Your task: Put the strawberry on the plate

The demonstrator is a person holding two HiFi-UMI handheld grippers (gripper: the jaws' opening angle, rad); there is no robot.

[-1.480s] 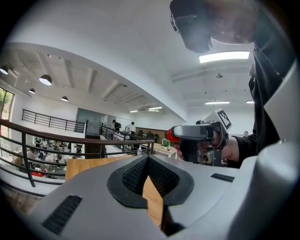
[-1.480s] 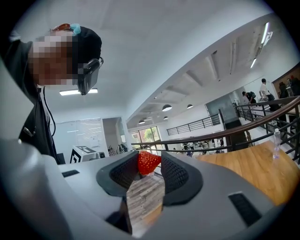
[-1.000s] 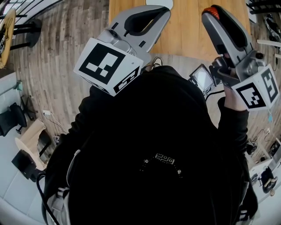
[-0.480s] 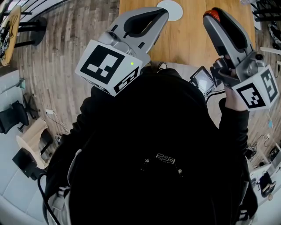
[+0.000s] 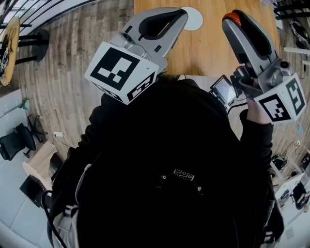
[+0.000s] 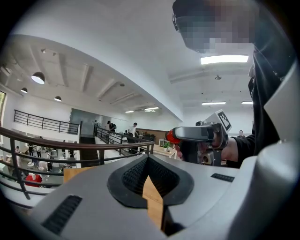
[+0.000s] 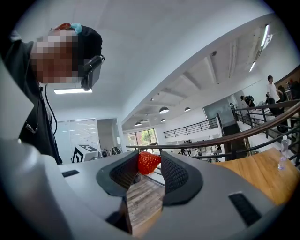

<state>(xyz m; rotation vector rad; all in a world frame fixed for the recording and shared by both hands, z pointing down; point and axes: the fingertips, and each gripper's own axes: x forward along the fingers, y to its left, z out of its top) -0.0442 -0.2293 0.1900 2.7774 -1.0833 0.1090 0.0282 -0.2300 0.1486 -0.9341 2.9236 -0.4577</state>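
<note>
Below, a light wooden tabletop fills the background. The grey left gripper is raised, its jaws pressed together on nothing. The grey right gripper is raised too. A round white plate sits on the table. The small red strawberry is pinched at the right jaw tips, well off the plate.
</note>
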